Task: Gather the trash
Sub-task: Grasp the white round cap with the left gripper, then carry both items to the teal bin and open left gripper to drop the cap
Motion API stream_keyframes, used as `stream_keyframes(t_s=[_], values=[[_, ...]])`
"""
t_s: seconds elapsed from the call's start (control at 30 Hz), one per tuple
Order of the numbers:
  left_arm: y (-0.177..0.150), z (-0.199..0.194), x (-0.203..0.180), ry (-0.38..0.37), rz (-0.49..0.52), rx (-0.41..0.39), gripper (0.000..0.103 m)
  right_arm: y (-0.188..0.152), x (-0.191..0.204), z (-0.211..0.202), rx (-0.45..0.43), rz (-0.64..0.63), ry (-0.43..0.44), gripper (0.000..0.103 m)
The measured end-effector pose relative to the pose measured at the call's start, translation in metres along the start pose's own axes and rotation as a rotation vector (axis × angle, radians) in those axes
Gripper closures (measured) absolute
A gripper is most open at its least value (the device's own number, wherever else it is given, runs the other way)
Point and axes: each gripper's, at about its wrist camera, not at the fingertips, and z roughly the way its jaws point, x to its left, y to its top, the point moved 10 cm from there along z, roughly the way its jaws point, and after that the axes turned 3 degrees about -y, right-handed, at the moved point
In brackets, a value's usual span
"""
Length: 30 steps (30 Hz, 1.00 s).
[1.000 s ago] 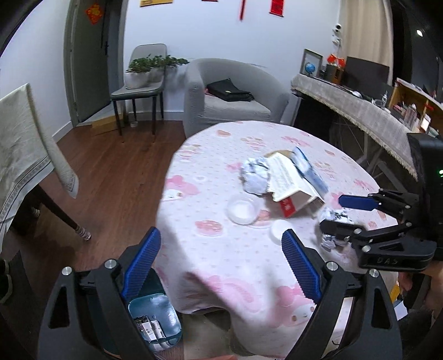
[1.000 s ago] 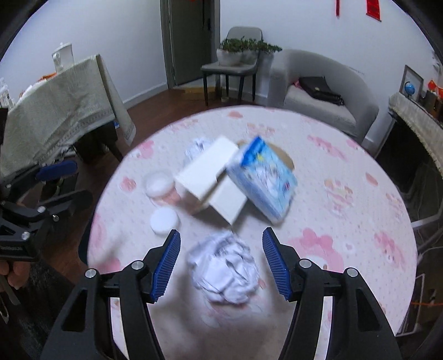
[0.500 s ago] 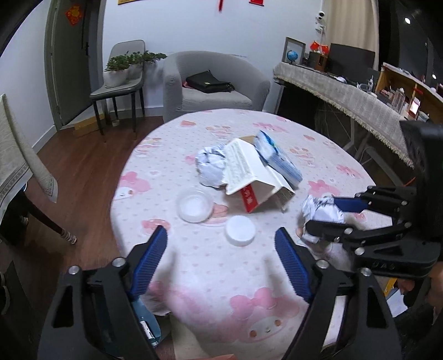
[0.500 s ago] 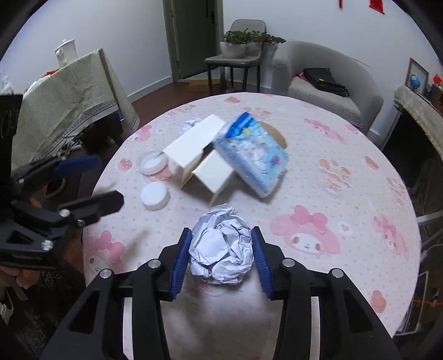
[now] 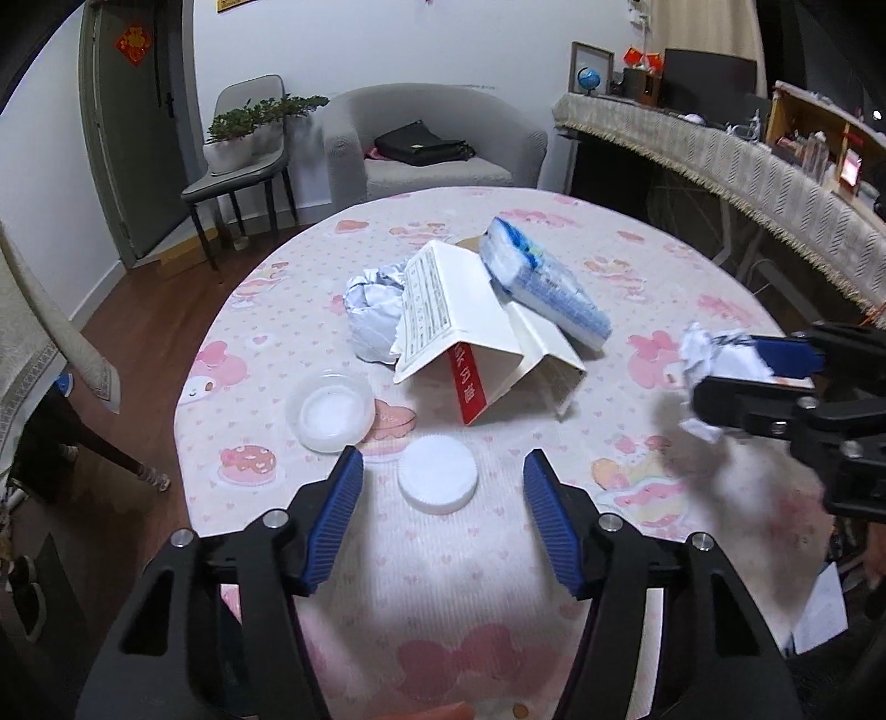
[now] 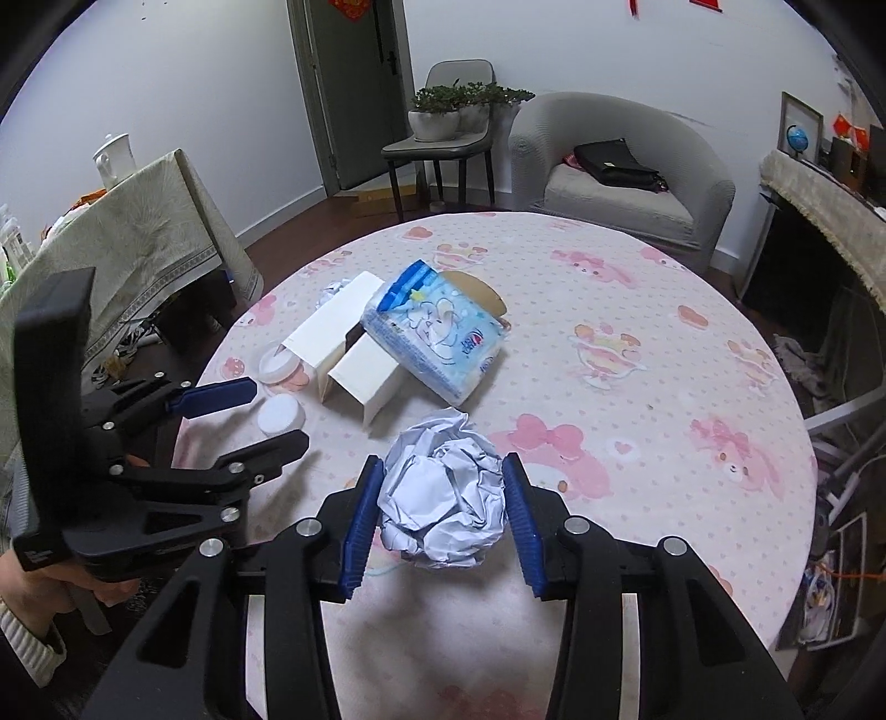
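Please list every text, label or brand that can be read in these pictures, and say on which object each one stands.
Red strip on the white carton: white characters, too blurred to read.
Printed panel of the carton: rows of fine print, too small to read.
Blue tissue pack: a blue logo, not legible.
Red door decoration: gold character, unreadable.

You are working in a home living room. A round table (image 6: pixel 692 343) wears a pink cartoon-print cloth, and behind it sits a grey tub armchair (image 6: pixel 620 166) with a black bag (image 6: pixel 614 163) on its seat. Beside the armchair a grey chair (image 6: pixel 443 133) carries potted plants (image 6: pixel 465 108), next to a grey door (image 6: pixel 354 83) with a red decoration. You also see wood flooring (image 5: pixel 138 310), a fringed cloth over a side counter (image 5: pixel 720 155), and a small globe (image 5: pixel 588 78).
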Motion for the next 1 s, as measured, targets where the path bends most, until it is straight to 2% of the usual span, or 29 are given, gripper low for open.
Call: stream_keyframes(t_s=[0.17,0.27,0.3,0.33,0.63,1.0], values=[[0.001,0.004,0.007,0.016,-0.040,0.009,0.042,-0.001,-0.008,-0.003,-0.004,0.008,-0.002,0.059],[0.002,0.004,0.008,0.029,-0.044,0.001,0.055,0.000,-0.007,-0.004,-0.008,0.010,-0.003,0.059],[0.003,0.003,0.007,0.024,-0.045,0.000,0.066,0.002,-0.006,-0.005,-0.012,0.010,-0.002,0.059],[0.003,0.002,0.006,0.016,-0.046,0.000,0.071,0.003,-0.004,-0.005,-0.015,0.011,-0.002,0.059],[0.002,-0.007,0.013,-0.020,-0.071,-0.003,0.071,0.023,0.019,-0.005,-0.047,-0.002,0.025,0.059],[0.003,-0.041,0.054,-0.006,-0.120,-0.069,0.071,0.043,0.065,0.003,-0.064,-0.042,0.072,0.059]])
